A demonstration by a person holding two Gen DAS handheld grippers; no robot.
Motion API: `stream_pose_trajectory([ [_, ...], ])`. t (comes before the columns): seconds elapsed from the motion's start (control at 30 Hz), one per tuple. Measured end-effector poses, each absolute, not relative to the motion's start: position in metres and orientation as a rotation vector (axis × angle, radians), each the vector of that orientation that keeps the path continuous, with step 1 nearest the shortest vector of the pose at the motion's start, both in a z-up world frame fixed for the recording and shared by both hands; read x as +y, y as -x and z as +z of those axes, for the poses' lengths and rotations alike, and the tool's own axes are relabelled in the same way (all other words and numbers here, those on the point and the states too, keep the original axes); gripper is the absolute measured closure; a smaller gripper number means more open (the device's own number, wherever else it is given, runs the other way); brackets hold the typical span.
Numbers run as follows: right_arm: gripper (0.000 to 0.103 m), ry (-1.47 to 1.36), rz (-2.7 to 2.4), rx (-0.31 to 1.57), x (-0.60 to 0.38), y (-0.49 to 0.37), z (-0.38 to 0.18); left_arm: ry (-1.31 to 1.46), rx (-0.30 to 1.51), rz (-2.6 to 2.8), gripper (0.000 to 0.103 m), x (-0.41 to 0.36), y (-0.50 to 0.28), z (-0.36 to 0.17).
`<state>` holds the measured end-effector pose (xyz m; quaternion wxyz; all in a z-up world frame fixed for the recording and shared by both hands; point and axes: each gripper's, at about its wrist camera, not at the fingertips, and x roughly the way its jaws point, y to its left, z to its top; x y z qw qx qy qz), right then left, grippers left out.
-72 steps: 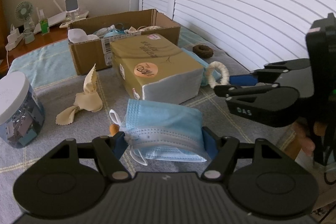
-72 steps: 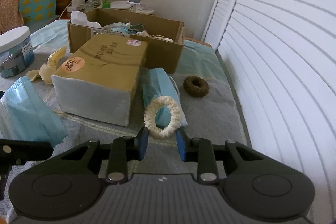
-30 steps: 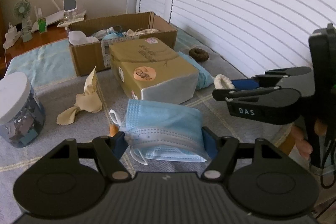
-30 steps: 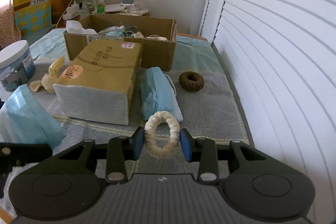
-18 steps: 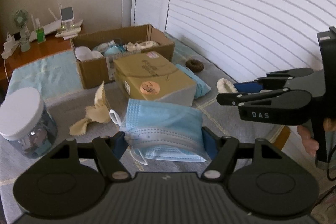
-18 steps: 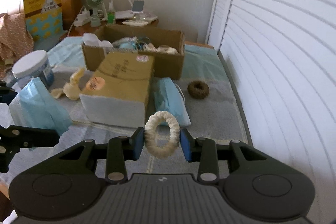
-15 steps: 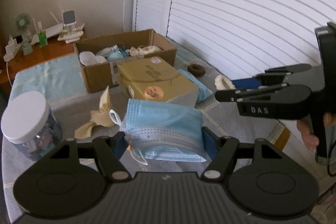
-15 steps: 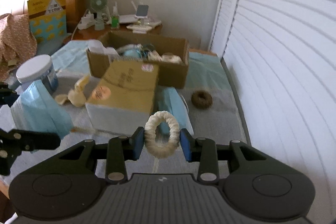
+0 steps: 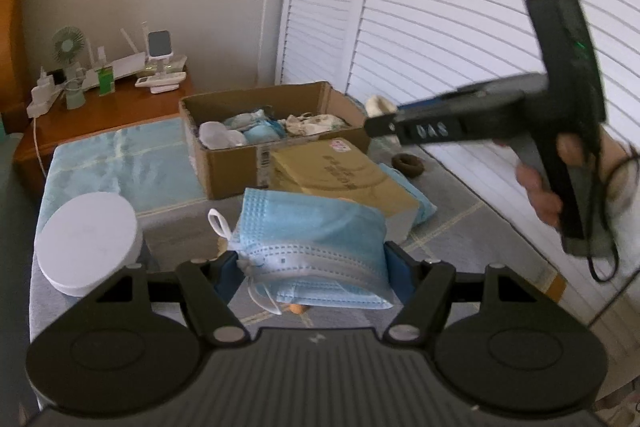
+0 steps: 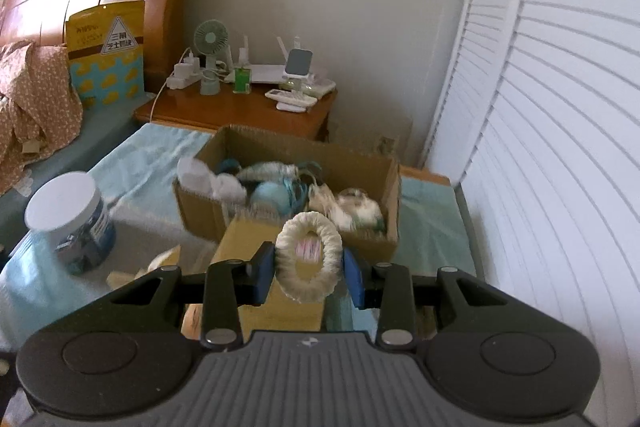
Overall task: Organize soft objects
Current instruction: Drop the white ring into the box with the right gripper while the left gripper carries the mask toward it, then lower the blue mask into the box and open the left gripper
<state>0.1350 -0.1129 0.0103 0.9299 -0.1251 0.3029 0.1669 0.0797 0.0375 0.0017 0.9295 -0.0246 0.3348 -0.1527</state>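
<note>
My left gripper (image 9: 312,263) is shut on a folded stack of blue face masks (image 9: 312,231), held in the air above the grey bedcover. My right gripper (image 10: 309,269) is shut on a cream fabric scrunchie (image 10: 290,247), held upright over the tan tissue pack (image 10: 244,231). In the left wrist view the right gripper (image 9: 378,113) reaches in from the right at the near right corner of the open cardboard box (image 9: 228,163), with a bit of the cream scrunchie (image 9: 376,103) at its tip. The box (image 10: 372,245) holds several soft items.
A white-lidded jar (image 9: 86,241) stands at the left of the bed. A brown scrunchie (image 9: 408,163) and another blue mask (image 9: 416,199) lie right of the tissue pack (image 9: 340,175). White louvred doors (image 10: 560,147) run along the right. A wooden nightstand (image 10: 240,107) with small gadgets sits behind the box.
Both grippers have risen and moved toward the box, each keeping its load. The right gripper went further: it was level with the tissue pack and now reaches the box's corner.
</note>
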Motion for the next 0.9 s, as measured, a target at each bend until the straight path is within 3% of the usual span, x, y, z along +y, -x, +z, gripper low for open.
stream_pose_trajectory([
  [0.4,0.061,0.281,0.380,0.613,-0.081,-0.220,0.007,0.095,0.717,-0.240,0.032,0.059,-0.098,-0.008],
  [0.6,0.035,0.265,0.385,0.644,-0.083,-0.225,-0.005,0.095,0.726,-0.226,0.032,0.061,-0.104,-0.009],
  [0.73,0.010,0.250,0.370,0.642,-0.091,-0.208,-0.008,0.097,0.736,-0.228,0.032,0.062,-0.108,-0.009],
  [0.9,0.000,0.206,0.358,0.641,-0.106,-0.181,-0.005,0.074,0.738,-0.232,0.032,0.060,-0.111,-0.005],
])
